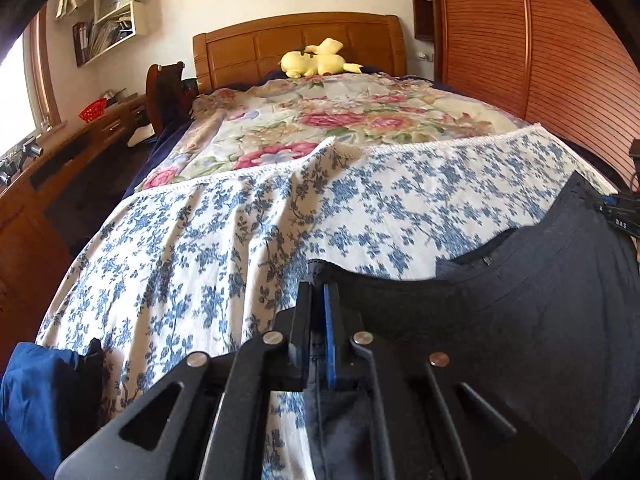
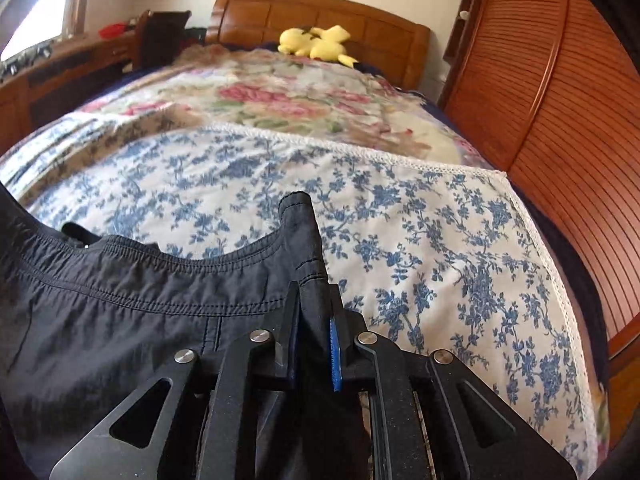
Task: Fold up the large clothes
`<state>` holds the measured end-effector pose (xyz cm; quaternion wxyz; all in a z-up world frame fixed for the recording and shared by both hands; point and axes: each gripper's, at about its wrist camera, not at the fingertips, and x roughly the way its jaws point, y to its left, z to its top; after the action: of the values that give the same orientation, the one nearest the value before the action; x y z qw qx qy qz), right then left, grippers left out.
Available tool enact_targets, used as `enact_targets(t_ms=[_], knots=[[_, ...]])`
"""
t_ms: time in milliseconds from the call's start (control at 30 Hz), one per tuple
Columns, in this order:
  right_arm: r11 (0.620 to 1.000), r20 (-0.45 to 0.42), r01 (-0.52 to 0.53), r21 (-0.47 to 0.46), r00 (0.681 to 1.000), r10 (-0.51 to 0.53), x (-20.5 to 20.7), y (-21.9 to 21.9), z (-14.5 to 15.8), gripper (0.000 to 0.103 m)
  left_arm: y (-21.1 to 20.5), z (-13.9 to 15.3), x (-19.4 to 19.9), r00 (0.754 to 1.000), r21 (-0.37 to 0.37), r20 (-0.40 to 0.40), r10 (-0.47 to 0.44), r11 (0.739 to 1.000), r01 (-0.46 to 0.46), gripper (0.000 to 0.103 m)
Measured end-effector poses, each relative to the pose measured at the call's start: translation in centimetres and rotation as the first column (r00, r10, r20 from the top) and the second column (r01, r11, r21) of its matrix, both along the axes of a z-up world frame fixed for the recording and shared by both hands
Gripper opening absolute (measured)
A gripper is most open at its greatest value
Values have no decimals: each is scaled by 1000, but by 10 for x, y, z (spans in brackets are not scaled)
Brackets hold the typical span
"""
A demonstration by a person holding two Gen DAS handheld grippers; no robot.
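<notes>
A black pair of shorts (image 1: 520, 300) with an elastic waistband (image 2: 180, 264) hangs stretched between both grippers, just above the blue-flowered white sheet (image 1: 220, 240) on the bed. My left gripper (image 1: 320, 292) is shut on the left corner of the waistband. My right gripper (image 2: 314, 292) is shut on the right corner, and a bunched tip of black fabric (image 2: 298, 208) sticks out past the fingers. The other gripper (image 1: 624, 216) shows at the right edge of the left wrist view.
A rose-patterned quilt (image 1: 320, 116) covers the far half of the bed, with a yellow plush toy (image 1: 316, 60) at the wooden headboard (image 1: 300, 36). A slatted wooden wardrobe (image 2: 560, 100) stands on the right, a desk (image 1: 80, 144) on the left. A blue cloth (image 1: 36, 400) lies lower left.
</notes>
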<state>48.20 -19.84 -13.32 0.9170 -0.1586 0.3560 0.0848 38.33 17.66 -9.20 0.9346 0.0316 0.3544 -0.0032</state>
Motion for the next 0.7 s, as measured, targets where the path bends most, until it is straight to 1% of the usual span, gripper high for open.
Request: enact_targets(t_ms=[33,67,100,133,167,200,300,367,433,567,700], knots=[[1000,1,5,-8,1000,-5,-3,0,-1,16,-1,0,-4,1000,0,-3,-2,1000,2,5],[1000,6,10,-21,1000,-10,-6,0,-1,27,-3,1,-8,1000,0,-3,-3,1000,3,7],[1000,6,5,-26,1000,-5,-8,0,-1,41,-3,2,-16,1000,-6,-2,-11,1000,11,11],[1000,6,-4,-21,1000,4,-13,0,1,48,-5,4,-23,1000,-9,0,-18,1000,18,14],[1000,8,-11,-14,1000,11,-19,-2,3,54,-7,6,-27,1000,-10,2,-22,1000,22,20],[1000,11,-19,-9,1000,19,-27,-2,6,55,-9,8,-35,1000,-14,7,-26,1000,26,23],[996,1,-83,21,997,83,-57,0,13,55,-17,14,-60,999,-24,22,-46,999,46,26],[990,-1,-133,44,991,133,-81,5,17,55,-25,18,-79,998,-21,38,-52,998,53,27],[982,-6,-172,73,985,173,-107,11,17,55,-31,21,-98,997,-37,50,-64,997,66,27],[966,-32,-224,129,973,230,-152,26,10,55,-43,21,-127,996,-62,57,-73,995,77,29],[946,-53,-268,182,958,282,-188,40,-2,55,-55,12,-159,995,-81,54,-80,993,84,31]])
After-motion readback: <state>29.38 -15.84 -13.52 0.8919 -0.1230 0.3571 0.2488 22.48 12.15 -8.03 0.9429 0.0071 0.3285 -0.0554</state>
